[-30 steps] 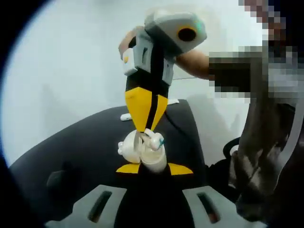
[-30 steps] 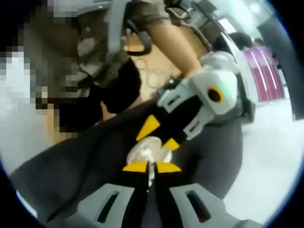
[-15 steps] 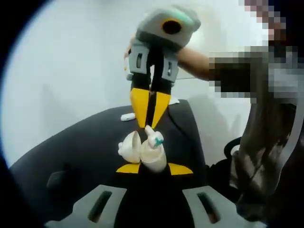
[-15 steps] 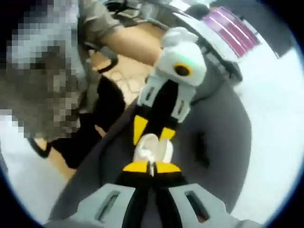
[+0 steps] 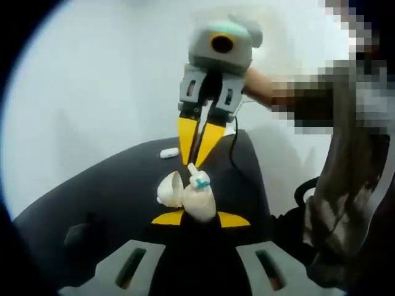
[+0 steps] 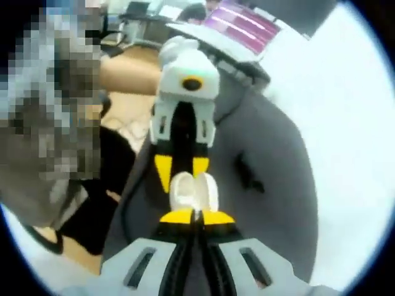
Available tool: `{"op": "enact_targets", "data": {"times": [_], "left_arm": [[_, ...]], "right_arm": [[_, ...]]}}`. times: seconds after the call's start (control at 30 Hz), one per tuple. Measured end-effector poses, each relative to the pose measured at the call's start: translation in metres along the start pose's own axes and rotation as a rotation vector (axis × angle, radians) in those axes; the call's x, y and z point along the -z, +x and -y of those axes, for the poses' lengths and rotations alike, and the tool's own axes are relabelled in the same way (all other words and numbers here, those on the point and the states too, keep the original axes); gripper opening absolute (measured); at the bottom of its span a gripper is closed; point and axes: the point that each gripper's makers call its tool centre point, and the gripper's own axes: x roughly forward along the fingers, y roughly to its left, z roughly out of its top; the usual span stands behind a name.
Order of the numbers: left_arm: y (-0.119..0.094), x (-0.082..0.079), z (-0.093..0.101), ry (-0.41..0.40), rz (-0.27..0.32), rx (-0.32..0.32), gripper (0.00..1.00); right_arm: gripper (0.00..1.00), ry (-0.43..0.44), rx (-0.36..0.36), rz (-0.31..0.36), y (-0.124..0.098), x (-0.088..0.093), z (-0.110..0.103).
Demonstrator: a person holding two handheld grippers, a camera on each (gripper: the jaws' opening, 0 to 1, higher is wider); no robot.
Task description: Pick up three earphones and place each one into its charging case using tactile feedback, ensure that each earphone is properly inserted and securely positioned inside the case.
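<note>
here the largest surface was the dark pad [image 5: 111, 191], lying on a white table [image 5: 92, 80]; the right gripper view showed the same pad [image 6: 271, 160] with floor and desks beyond its edge. the left gripper [image 5: 200, 219] was clenched on the white charging case [image 5: 199, 203], its yellow tips at either side of the case body and the lid hinged open to the left. the right gripper view showed the left gripper [image 6: 182, 166] from the front, with the open case [image 6: 194, 191] between its tips. the right gripper [image 5: 196, 154] came down from above in the left gripper view, jaws closed to a narrow gap on the stem of an earphone [image 5: 199, 180] whose bud sat at the case mouth. in its own view the right gripper [image 6: 197, 217] had its yellow tips pressed together just below the case. a small white item [image 5: 168, 153] lay on the pad's far edge, too small to identify.
</note>
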Motion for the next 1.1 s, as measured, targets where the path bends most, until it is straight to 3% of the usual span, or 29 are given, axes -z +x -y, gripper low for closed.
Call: {"op": "enact_targets", "data": {"times": [0.1,0.23,0.37,0.5,0.57,0.63,0.73,0.87,0.97,1.1], "left_arm": [[0.0,0.0,-0.001,-0.002,0.002,-0.001,0.15],[0.0,0.005,0.002,0.001,-0.02,0.01,0.17],[0.0,-0.007,0.016,-0.155,0.036,0.118,0.37],[0.001,-0.004,0.001,-0.154,0.022,0.04,0.18],[0.003,-0.004,0.003,-0.159,0.02,0.047,0.18],[0.003,-0.004,0.004,-0.149,0.019,0.053,0.18],[0.002,-0.003,0.002,-0.198,0.005,0.065,0.17],[0.001,-0.002,0.004,-0.17,-0.005,0.066,0.17],[0.002,-0.002,0.003,-0.165,-0.001,0.054,0.17],[0.001,-0.002,0.002,-0.157,0.005,0.038,0.17]], "right_arm": [[0.05,0.039,0.029,0.028,-0.001,-0.005,0.0],[0.05,-0.011,0.083,0.036,0.008,-0.001,-0.002],[0.05,-0.024,0.11,0.046,0.012,-0.004,-0.001],[0.05,-0.046,0.134,0.047,0.009,-0.008,-0.004],[0.05,-0.091,0.165,0.037,0.009,-0.009,-0.005],[0.05,-0.098,0.181,0.048,0.007,-0.011,-0.009],[0.05,-0.078,0.244,0.07,0.003,-0.009,-0.006],[0.05,0.007,0.401,0.181,-0.015,-0.011,0.002],[0.05,-0.006,0.435,0.127,-0.016,-0.001,0.0],[0.05,-0.061,0.429,0.068,-0.013,-0.002,0.0]]}}
